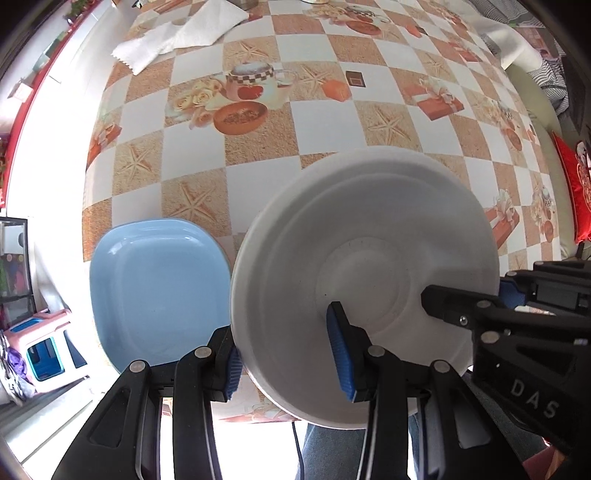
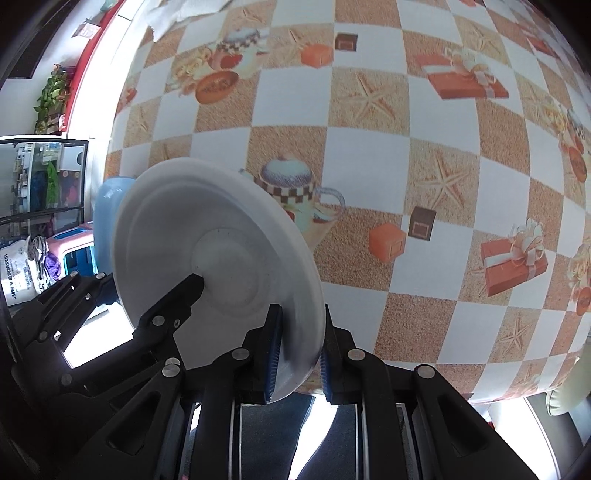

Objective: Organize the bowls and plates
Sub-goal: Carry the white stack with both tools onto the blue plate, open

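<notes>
A white round bowl (image 1: 369, 236) is held tilted above the near edge of the table, its inside facing the cameras. My left gripper (image 1: 288, 354) is shut on its left rim, one blue pad inside the bowl and one outside. My right gripper (image 2: 299, 354) is shut on the bowl's (image 2: 218, 240) right rim and also shows at the right of the left wrist view (image 1: 491, 310). A light blue plate (image 1: 159, 280) lies flat on the table's near left corner, just left of the bowl; its edge shows behind the bowl in the right wrist view (image 2: 105, 206).
The table (image 1: 314, 48) has a checkered cloth with starfish and teapot prints. A white cloth (image 1: 184, 33) lies at the far left. A pink and blue stool (image 1: 44, 347) stands on the floor at the left. A red cushion (image 1: 576, 184) is at the right.
</notes>
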`<state>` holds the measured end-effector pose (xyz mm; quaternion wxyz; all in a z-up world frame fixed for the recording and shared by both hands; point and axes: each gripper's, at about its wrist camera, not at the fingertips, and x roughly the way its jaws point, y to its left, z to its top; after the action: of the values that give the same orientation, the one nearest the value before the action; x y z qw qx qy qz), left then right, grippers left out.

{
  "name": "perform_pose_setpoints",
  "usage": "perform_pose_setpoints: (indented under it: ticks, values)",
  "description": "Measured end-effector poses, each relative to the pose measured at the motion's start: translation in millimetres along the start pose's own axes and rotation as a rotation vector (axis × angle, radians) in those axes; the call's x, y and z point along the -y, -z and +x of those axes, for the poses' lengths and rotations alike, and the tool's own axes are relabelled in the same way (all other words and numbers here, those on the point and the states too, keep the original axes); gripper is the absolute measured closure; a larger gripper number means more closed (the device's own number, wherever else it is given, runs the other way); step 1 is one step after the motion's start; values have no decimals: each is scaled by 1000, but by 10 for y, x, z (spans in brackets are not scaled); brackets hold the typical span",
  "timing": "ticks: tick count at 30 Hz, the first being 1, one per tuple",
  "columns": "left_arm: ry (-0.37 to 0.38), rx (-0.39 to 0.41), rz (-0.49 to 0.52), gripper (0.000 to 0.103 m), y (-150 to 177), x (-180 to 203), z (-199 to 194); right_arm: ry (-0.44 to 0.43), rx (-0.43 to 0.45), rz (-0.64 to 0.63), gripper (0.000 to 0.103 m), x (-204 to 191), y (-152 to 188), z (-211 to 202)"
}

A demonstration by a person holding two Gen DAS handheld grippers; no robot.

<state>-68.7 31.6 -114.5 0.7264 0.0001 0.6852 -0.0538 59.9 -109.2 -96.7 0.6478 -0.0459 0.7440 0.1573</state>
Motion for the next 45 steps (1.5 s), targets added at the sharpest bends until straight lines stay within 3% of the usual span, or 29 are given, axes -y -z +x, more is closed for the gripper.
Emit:
perform_pose_setpoints:
  ticks: [19, 45]
  values:
    - [-30, 76, -192, 59, 158, -674, -324, -12, 36, -133, 82, -709, -173, -215]
    - [-81, 22, -357, 59, 468, -1461, -118, 12, -32, -311, 82, -1556, -312, 222]
